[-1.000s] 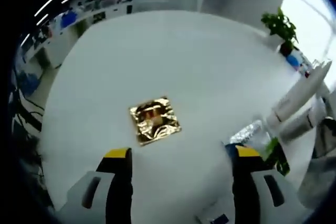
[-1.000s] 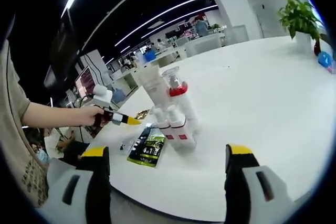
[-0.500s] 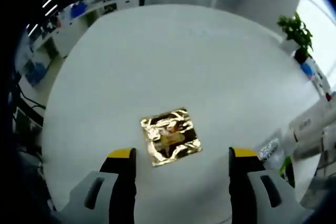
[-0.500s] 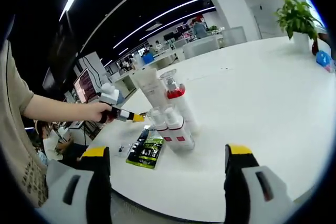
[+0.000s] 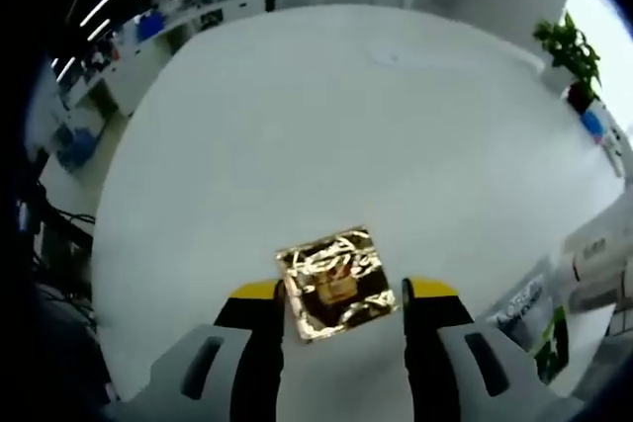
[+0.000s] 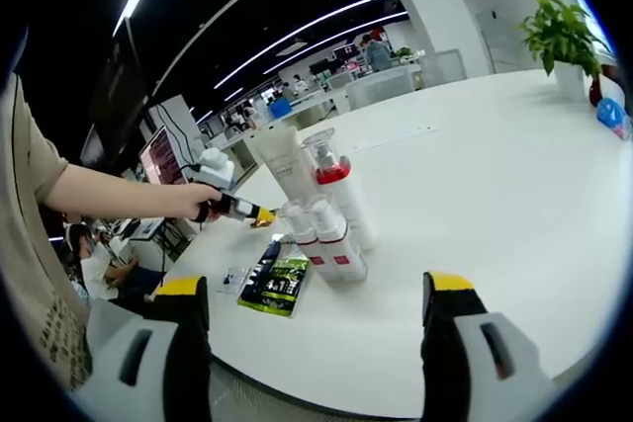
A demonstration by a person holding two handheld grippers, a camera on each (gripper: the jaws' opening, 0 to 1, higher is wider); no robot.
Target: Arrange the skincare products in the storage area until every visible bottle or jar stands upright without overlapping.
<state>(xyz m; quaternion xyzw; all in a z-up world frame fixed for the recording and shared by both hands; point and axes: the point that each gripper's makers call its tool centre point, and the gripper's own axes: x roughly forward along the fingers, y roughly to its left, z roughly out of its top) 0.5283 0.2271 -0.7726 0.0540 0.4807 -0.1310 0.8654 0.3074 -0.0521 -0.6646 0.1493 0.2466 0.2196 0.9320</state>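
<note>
left gripper [image 5: 338, 295] | jaws flank gold sachet [image 5: 336, 282] (flat on table [image 5: 297, 126])

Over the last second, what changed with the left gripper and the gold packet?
The left gripper has closed in on the gold foil packet and narrowed its jaws, which now sit on either side of it; a firm grip can't be confirmed. The packet still lies flat on the white table. The right gripper stays open and hovering, and the cluster of white bottles and the green sachet haven't moved.
</note>
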